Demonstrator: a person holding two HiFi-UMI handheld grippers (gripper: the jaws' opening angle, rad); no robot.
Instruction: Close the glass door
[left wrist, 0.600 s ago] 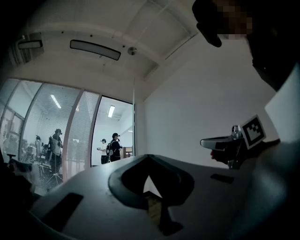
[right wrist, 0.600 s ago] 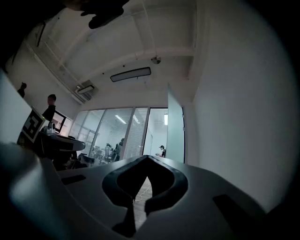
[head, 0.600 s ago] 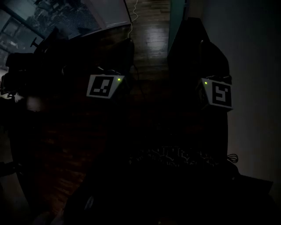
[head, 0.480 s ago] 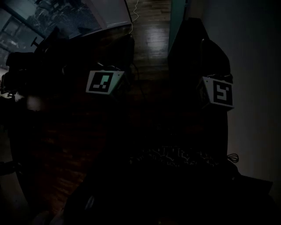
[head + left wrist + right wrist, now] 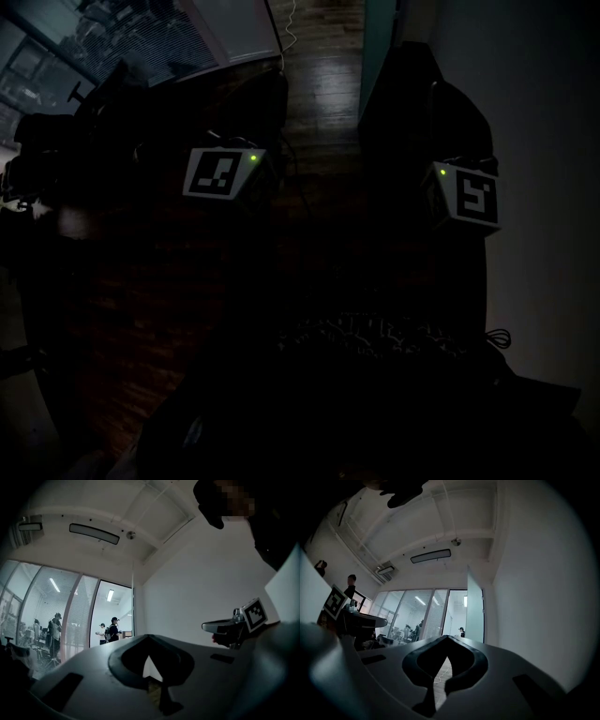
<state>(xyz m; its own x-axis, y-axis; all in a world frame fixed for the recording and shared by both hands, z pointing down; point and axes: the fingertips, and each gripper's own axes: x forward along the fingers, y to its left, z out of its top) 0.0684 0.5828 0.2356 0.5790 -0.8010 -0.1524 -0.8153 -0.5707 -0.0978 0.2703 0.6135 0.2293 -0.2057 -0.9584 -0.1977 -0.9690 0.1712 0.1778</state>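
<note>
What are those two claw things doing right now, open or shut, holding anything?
Left gripper: shut, jaw tips together, holding nothing.
Right gripper: shut, jaw tips together, holding nothing.

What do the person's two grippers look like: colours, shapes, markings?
The left gripper and right gripper match: pale grey bodies, a dark pointed claw, and a cube with black-and-white square markers and a small green light.

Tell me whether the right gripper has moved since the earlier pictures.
No. The right gripper has kept its place: its marker cube sits just as far below the teal edge of the glass door.
</note>
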